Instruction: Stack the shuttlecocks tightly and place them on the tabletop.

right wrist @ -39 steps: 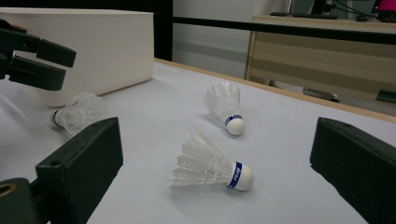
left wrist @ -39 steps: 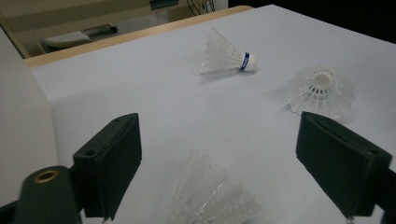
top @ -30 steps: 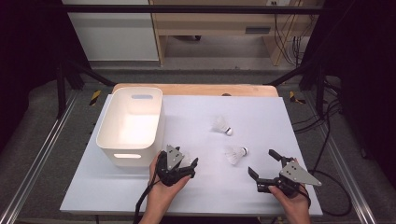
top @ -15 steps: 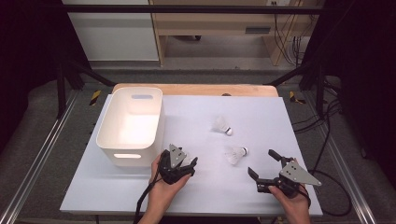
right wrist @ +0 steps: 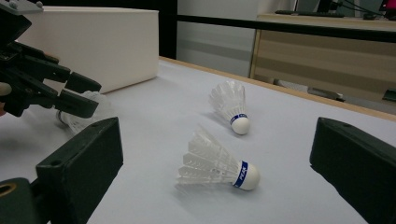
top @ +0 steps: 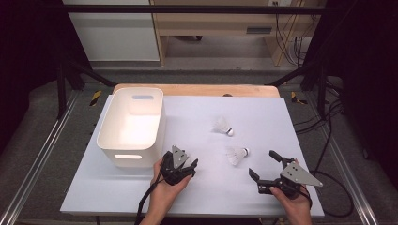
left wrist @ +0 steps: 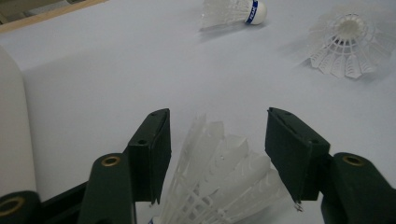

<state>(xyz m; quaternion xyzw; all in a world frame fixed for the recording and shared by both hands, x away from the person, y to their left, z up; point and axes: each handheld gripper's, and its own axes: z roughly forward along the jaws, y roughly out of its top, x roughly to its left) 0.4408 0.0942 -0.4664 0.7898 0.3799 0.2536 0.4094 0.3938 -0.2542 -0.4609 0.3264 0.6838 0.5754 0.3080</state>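
- White matte tabletop (top: pixel 197 197) carried everything.
- Nearest, the left gripper (left wrist: pixel 217 154) lay low, its jaws just closing around a white feathered shuttlecock (left wrist: pixel 219 186), not yet pressing it.
- Right gripper (top: pixel 266 165) rested level, jaws wide apart.
- Beyond lay two cork-tipped feathered shuttlecocks (top: pixel 236 154) (top: pixel 222 125).
- White plastic tub (top: pixel 131 124) stood alongside, nothing visible inside.

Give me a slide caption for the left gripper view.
Left gripper fingers closing around a white shuttlecock, not yet pressing it; two more shuttlecocks lie beyond.
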